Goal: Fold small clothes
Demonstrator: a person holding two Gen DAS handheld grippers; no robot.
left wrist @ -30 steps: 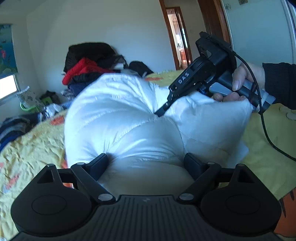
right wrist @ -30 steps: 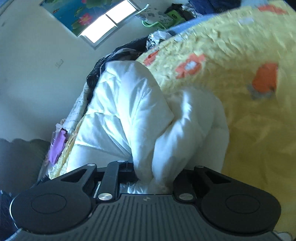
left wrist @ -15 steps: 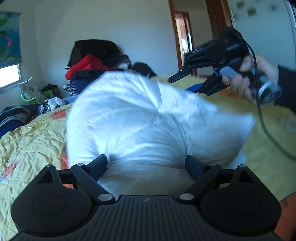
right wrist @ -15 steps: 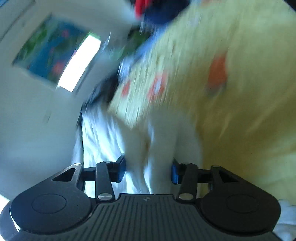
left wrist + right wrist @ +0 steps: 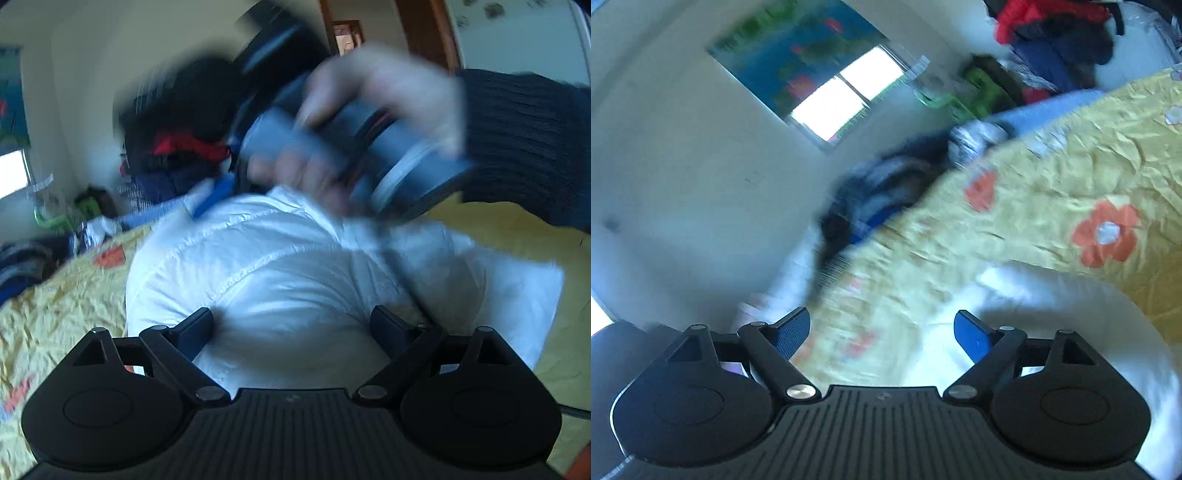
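A puffy white padded jacket (image 5: pixel 295 273) lies bunched on the yellow flowered bedspread (image 5: pixel 55 306). My left gripper (image 5: pixel 291 328) stands wide open with the jacket's bulk between its fingers, pressed against it. My right gripper (image 5: pixel 882 332) is open and empty, above the bedspread (image 5: pixel 1052 177), with the jacket (image 5: pixel 1052 314) at its lower right. In the left wrist view the right gripper's body and the hand holding it (image 5: pixel 369 140) pass, blurred, just above the jacket.
A heap of dark, red and blue clothes (image 5: pixel 177 155) is piled at the far end of the bed. Dark clothes (image 5: pixel 879 192) lie along the bed's edge by the wall. A window (image 5: pixel 842 99) and a doorway (image 5: pixel 347 37) are behind.
My right gripper let go of the jacket fold, opened and swung up and across over the jacket. The left gripper stayed against the jacket, wide open.
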